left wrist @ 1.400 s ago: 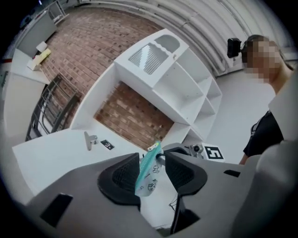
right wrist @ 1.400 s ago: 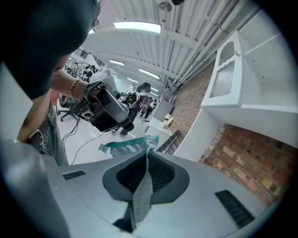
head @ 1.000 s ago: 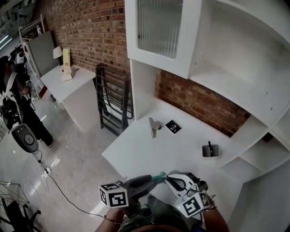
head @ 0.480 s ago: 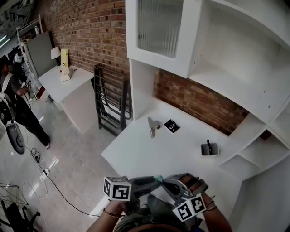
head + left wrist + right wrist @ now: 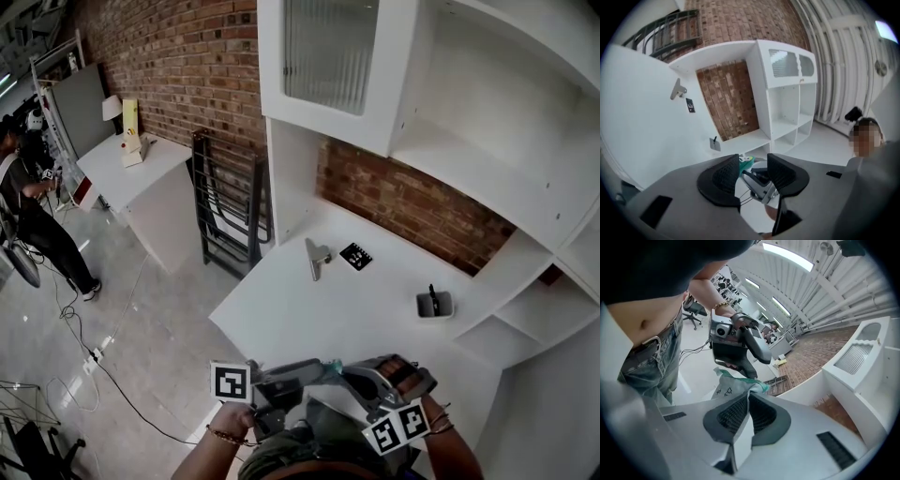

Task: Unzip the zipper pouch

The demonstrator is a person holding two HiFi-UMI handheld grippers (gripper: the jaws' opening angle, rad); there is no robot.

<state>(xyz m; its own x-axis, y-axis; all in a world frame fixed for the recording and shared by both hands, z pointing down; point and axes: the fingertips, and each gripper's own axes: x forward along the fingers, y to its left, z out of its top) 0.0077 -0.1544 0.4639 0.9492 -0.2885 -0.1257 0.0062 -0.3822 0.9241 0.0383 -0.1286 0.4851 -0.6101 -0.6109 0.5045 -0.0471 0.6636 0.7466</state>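
Note:
The zipper pouch (image 5: 732,384), white with a teal edge, hangs in the air between both grippers, close to the person's body. My right gripper (image 5: 748,405) is shut on one end of its fabric. From there the pouch runs up to my left gripper (image 5: 737,365), whose jaws hold the teal far end. In the left gripper view that teal end (image 5: 746,162) sits between the half-closed pads of my left gripper (image 5: 753,165). In the head view my left gripper (image 5: 314,373) and right gripper (image 5: 349,380) meet at the pouch (image 5: 330,367), which is mostly hidden. The zipper pull is not visible.
The white desk (image 5: 309,309) lies ahead and carries a grey clip (image 5: 317,255), a black card (image 5: 355,256) and a small tray (image 5: 435,305). White shelves (image 5: 525,328) stand at the right, a wall cabinet (image 5: 328,66) above. A person (image 5: 28,216) stands far left.
The left gripper has rolled a little, so its marker cube now sits higher and further left. The right gripper's cube has dropped slightly. Both stay at the pouch.

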